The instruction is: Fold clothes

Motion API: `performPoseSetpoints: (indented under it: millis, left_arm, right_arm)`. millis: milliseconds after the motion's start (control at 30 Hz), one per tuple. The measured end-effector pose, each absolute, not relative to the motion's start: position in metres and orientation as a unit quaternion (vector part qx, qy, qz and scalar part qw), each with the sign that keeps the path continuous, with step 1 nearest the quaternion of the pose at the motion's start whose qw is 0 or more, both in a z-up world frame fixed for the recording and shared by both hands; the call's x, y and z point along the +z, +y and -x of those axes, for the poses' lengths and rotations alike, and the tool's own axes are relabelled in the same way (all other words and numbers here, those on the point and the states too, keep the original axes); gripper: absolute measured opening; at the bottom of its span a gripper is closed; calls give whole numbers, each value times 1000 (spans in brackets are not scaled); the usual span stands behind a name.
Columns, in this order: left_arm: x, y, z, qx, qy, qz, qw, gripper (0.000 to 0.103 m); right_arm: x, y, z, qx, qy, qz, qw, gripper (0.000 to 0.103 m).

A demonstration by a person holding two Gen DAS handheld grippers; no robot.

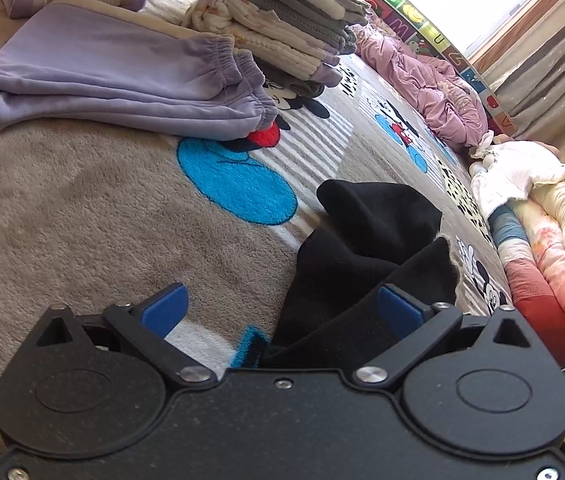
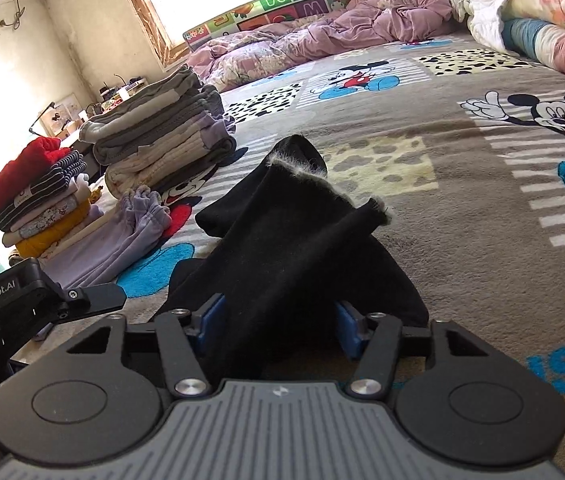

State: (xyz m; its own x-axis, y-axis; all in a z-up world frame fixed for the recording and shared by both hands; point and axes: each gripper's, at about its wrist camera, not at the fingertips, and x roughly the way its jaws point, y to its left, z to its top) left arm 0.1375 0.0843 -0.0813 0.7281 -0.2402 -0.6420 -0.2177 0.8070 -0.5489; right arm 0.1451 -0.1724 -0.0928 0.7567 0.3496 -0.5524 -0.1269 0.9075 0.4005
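A black garment point(image 1: 366, 256) lies crumpled on the Mickey Mouse blanket point(image 1: 82, 208). My left gripper point(image 1: 282, 312) is open; its right blue pad touches the black cloth, its left pad is over bare blanket. In the right wrist view the black garment point(image 2: 290, 248) rises in a bunched peak between the blue pads of my right gripper point(image 2: 280, 320), which stand apart with cloth filling the gap. The left gripper's body point(image 2: 22, 304) shows at the left edge there.
Folded lilac trousers point(image 1: 114, 76) lie ahead on the left. A stack of folded grey and cream clothes point(image 1: 282, 28) stands behind them, another stack point(image 2: 38, 200) beside it. A pink quilt point(image 1: 434, 92) and rolled bedding point(image 1: 554, 232) line the far side.
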Motion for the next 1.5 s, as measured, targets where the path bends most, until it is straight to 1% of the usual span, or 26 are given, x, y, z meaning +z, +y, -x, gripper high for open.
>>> performPoseSetpoints:
  millis: [33, 67, 133, 167, 367, 467, 600, 900, 967, 1233, 1367, 1500]
  left_arm:
    - [-81, 83, -137, -9, 369, 310, 876, 102]
    - [-81, 82, -136, -14, 369, 308, 877, 102]
    - [-81, 81, -135, -18, 369, 307, 877, 102]
    - [-81, 80, -135, -19, 369, 306, 877, 102]
    - [-85, 82, -136, -12, 370, 313, 875, 102]
    - [-84, 84, -135, -17, 366, 318, 874, 102]
    - [-81, 84, -134, -32, 361, 323, 874, 102]
    - [-83, 71, -139, -43, 370, 306, 876, 102]
    - [-83, 67, -139, -47, 373, 299, 877, 102]
    - [-90, 47, -143, -71, 393, 281, 873, 102]
    - [-96, 32, -143, -84, 398, 270, 873, 102]
    - [-102, 13, -142, -96, 400, 247, 877, 102]
  right_arm:
    - [-92, -175, -144, 131, 320, -174, 922, 36]
    - [-90, -178, -143, 133, 316, -177, 923, 26]
    - [-84, -184, -143, 139, 306, -177, 925, 14]
    - [-81, -186, -143, 141, 302, -176, 926, 13]
    - [-67, -187, -133, 159, 284, -171, 930, 11]
    - [-55, -201, -123, 155, 256, -188, 936, 10]
    - [-40, -252, -112, 100, 208, -230, 946, 10]
    - [-45, -369, -81, -52, 167, -281, 944, 10]
    - [-59, -384, -78, -81, 168, -281, 941, 10]
    - [-74, -426, -87, -146, 179, -255, 939, 10]
    - [-76, -439, -70, -166, 183, -257, 934, 10]
    - [-101, -462, -63, -206, 198, -267, 920, 10]
